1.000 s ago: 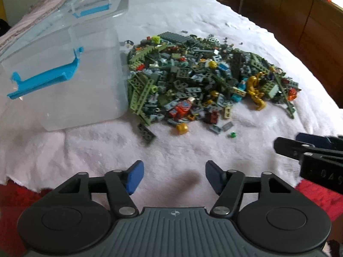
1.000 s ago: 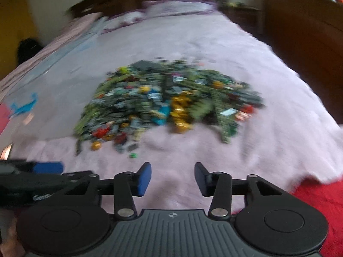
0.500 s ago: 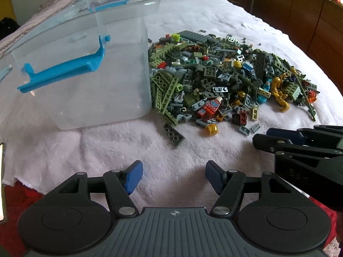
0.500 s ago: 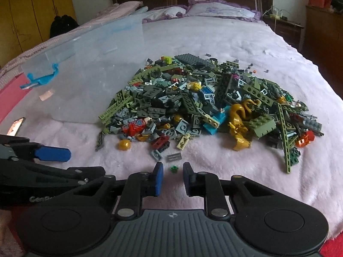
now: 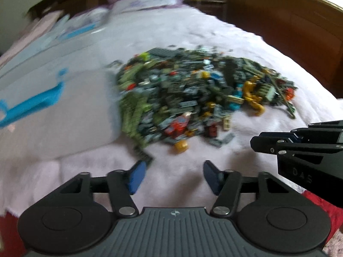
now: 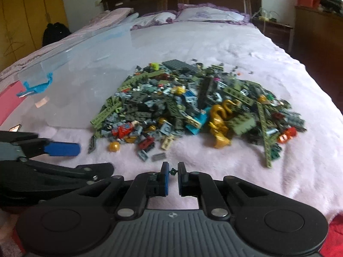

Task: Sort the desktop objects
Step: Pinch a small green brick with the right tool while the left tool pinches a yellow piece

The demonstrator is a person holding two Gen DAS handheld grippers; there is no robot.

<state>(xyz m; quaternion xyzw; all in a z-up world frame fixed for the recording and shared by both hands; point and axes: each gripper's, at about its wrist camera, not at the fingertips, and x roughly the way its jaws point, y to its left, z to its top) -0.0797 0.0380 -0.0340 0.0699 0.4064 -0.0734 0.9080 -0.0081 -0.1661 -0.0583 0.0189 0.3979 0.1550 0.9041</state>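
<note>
- The tiny green stud point(image 6: 172, 171) sits right between the tips of my right gripper point(image 6: 172, 178), pinched there, at the near edge of the brick pile point(image 6: 193, 107); it is too small for me to make out any long axis
- My right jaws have come nearly together on it, the blue pads point(image 6: 165, 178) pressing its two sides, with only the stud's width left between them
- From here the clear storage box point(image 6: 70, 79) lies up and to the left, just beside the pile's left edge, so I judge the coming carry goes leftward over the pink bedspread point(image 6: 225, 160)
- My left gripper point(image 5: 171, 176) is the nearer one to that box, yet it holds nothing; its jaws are closing around bare bedspread, still about half apart
- Both my grippers tilt steeply down toward the bed, side by side, left one just beside the right
- The left view is blurred, so fine detail of the pile there I cannot tell
</note>
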